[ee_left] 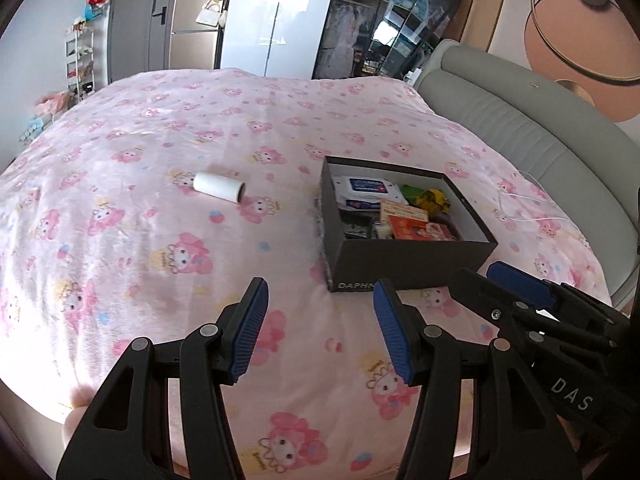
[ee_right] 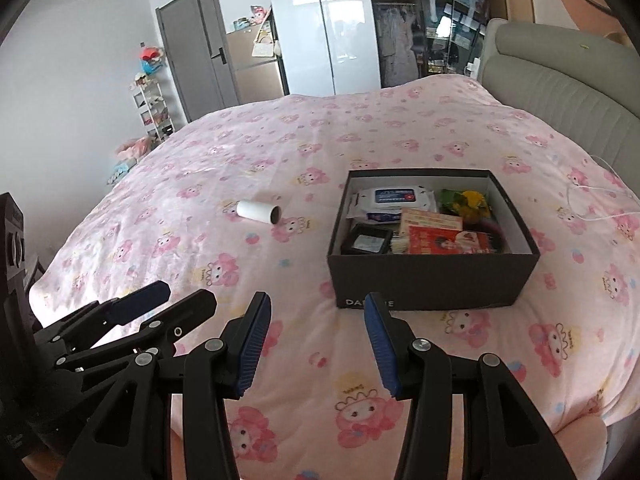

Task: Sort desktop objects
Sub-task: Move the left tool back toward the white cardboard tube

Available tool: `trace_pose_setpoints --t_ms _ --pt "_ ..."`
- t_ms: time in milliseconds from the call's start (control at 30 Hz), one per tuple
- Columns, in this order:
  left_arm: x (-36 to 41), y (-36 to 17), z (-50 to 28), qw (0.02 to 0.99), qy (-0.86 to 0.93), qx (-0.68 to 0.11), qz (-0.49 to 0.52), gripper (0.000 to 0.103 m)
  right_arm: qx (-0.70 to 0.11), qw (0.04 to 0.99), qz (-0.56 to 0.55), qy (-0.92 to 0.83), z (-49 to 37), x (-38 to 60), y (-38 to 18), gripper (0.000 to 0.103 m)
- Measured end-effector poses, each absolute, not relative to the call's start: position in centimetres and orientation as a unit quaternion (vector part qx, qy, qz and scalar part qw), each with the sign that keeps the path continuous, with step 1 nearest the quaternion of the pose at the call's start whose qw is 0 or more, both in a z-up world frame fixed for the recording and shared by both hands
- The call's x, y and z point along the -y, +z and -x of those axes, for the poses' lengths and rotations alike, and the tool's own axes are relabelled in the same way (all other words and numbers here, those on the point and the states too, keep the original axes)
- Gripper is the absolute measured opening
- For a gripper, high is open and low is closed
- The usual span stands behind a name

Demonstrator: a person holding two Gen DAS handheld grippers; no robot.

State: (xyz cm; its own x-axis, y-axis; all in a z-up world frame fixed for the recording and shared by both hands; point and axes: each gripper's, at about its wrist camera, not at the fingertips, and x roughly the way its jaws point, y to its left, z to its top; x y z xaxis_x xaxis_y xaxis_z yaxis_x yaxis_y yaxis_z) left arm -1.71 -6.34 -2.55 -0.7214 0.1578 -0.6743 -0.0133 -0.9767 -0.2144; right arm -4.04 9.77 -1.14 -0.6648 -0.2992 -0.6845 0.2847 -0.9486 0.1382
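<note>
- A bed is covered by a soft, fleecy pink blanket [ee_left: 168, 208] printed with cartoon rabbit figures; a padded grey headboard [ee_left: 532, 148] with stitched vertical ribs is seen along its right side.
- A rectangular dark box [ee_right: 432, 280] of matte cardboard, lid off, is set on the blanket; pale lettering is printed on its near wall.
- Inside the box, a flat white wipes pack [ee_right: 394, 198] with a blue label, a red printed packet [ee_right: 448, 242], a small black square case [ee_right: 366, 240] and something yellow and crumpled [ee_right: 472, 200] are packed together.
- A white cylindrical roll [ee_left: 219, 187] with an open dark end is lying on its side on the blanket, well apart from the box, to its left.
- The left gripper [ee_left: 320, 330] is held above the blanket's near edge, its ribbed blue pads parted at a middling gap, nothing between them.
- The right gripper [ee_right: 316, 344] is likewise held half-spread and empty, just before the box's near wall.
</note>
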Motion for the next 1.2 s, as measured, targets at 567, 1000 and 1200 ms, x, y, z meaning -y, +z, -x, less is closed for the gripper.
trace_pose_setpoints --t_ms 567,1000,1200 --pt "11.6 -3.1 0.9 0.005 0.927 0.109 0.36 0.055 -0.019 0.19 -0.375 -0.907 4.2 -4.1 -1.5 0.045" --pt "14.4 -2.9 5.3 0.003 0.933 0.079 0.35 0.055 -0.035 0.185 -0.362 -0.913 7.8 -0.8 -1.3 0.045" --pt "16.0 -4.0 8.8 0.012 0.929 0.085 0.359 0.055 -0.036 0.176 -0.372 -0.911 11.0 0.6 -2.1 0.045"
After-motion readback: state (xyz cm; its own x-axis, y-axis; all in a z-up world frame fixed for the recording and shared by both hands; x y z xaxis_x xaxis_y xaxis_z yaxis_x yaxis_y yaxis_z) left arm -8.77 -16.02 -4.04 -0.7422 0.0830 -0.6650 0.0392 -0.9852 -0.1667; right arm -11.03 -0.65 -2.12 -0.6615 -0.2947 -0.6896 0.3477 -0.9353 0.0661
